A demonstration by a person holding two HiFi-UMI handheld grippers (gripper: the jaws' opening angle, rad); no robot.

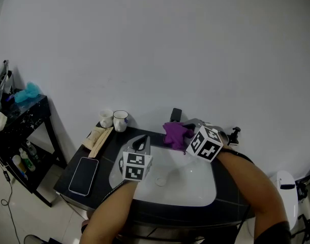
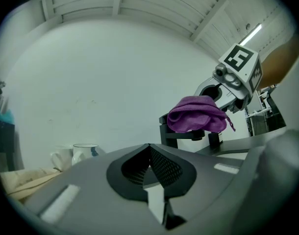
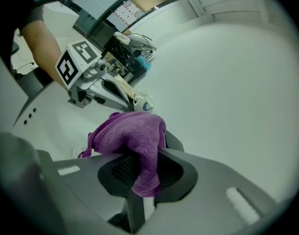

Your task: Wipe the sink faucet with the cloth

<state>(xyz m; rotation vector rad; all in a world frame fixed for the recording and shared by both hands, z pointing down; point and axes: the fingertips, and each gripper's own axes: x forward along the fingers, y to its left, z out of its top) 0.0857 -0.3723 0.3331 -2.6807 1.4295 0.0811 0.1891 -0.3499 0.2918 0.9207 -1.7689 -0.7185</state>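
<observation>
A purple cloth [image 1: 175,133] lies bunched over the black faucet [image 1: 176,114] at the back of the white sink [image 1: 195,187]. My right gripper [image 1: 187,139] is shut on the cloth; in the right gripper view a fold of the cloth [image 3: 139,146] hangs pinched between the jaws. My left gripper [image 1: 141,143] hovers over the basin's left rim, jaws shut with nothing in them. From the left gripper view the cloth [image 2: 196,114] sits atop the faucet [image 2: 181,133], with the right gripper [image 2: 223,89] just behind it.
Two mugs [image 1: 113,119] stand at the counter's back left beside a cream packet [image 1: 98,138]. A phone [image 1: 84,169] lies on the black counter's left. A black shelf [image 1: 23,121] with bottles stands further left. The drain [image 1: 160,181] is mid-basin.
</observation>
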